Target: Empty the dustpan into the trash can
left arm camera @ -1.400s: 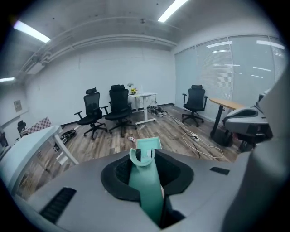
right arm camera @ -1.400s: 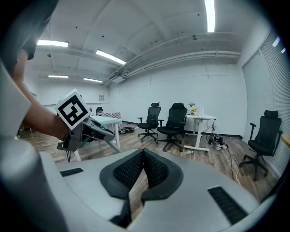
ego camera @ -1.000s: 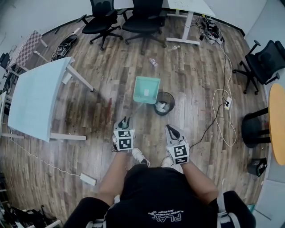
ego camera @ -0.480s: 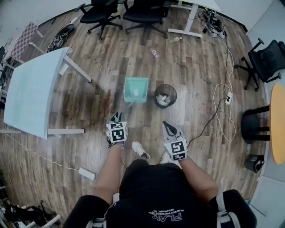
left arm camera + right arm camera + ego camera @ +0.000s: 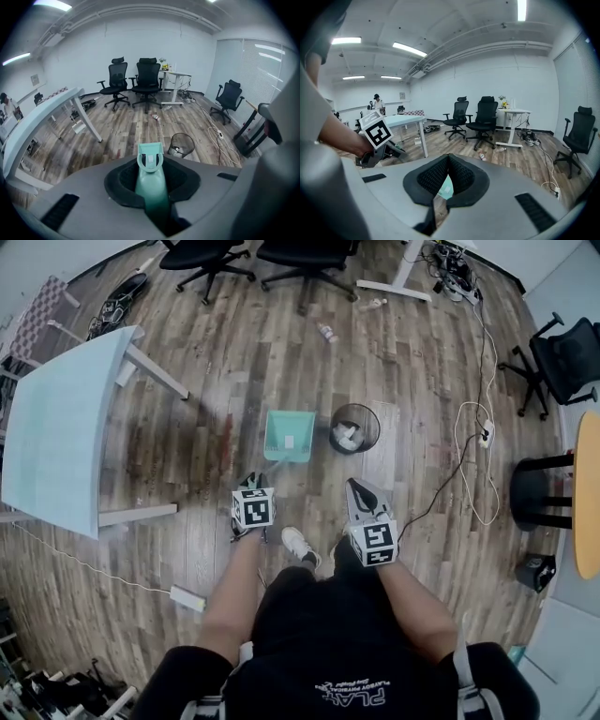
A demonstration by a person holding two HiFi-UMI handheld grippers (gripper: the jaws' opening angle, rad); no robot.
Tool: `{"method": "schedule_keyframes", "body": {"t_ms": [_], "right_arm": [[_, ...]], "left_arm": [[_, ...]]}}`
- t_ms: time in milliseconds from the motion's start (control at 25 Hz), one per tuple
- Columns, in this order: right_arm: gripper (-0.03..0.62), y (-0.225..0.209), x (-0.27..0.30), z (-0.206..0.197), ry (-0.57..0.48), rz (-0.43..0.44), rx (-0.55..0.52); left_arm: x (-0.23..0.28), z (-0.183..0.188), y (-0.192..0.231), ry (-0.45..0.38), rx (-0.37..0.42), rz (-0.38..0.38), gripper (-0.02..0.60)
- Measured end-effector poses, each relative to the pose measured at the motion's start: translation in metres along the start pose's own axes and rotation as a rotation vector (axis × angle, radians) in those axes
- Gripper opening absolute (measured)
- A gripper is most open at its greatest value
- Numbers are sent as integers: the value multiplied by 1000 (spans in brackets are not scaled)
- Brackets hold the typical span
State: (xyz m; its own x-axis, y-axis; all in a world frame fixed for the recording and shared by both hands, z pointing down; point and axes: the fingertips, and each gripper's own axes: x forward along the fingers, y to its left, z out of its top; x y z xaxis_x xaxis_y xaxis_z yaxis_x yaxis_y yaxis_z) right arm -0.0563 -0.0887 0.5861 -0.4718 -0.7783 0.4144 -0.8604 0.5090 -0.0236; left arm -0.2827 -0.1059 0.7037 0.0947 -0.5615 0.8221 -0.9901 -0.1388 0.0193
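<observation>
My left gripper (image 5: 255, 484) is shut on the handle of a teal dustpan (image 5: 289, 435), which reaches forward and down toward the wood floor. The pan holds a small white scrap and lies just left of the black mesh trash can (image 5: 355, 427), apart from it. In the left gripper view the handle (image 5: 150, 180) runs between the jaws, with the can (image 5: 181, 144) to the right beyond it. White crumpled paper lies in the can. My right gripper (image 5: 360, 489) hangs near the can's front, shut and empty; in its own view its pads (image 5: 440, 173) meet at the tips.
A light blue table (image 5: 56, 427) stands at the left. Black office chairs (image 5: 197, 259) and a desk are at the back, a bottle (image 5: 326, 332) lies on the floor. A white cable (image 5: 478, 465) and a black stool (image 5: 539, 493) are at the right. The person's shoe (image 5: 300, 545) is below.
The dustpan has come away from above the can's rim, sinking to its left and nearer the floor. Both grippers have shifted with it.
</observation>
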Motion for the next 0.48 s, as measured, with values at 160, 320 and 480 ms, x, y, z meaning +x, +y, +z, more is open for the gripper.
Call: {"method": "schedule_keyframes", "body": {"t_ms": [160,320,480], "right_arm": [[23,-7,20,-6,29,22,20],[23,-25,41,-8,46,47,8],[23,-40,56,-20,82,60,4]], "left_arm": [[15,-9,1,53,-19,12,87],[36,-14,-4,85,-39,30,87],[60,-21,-10,123,-51,32,87]]}}
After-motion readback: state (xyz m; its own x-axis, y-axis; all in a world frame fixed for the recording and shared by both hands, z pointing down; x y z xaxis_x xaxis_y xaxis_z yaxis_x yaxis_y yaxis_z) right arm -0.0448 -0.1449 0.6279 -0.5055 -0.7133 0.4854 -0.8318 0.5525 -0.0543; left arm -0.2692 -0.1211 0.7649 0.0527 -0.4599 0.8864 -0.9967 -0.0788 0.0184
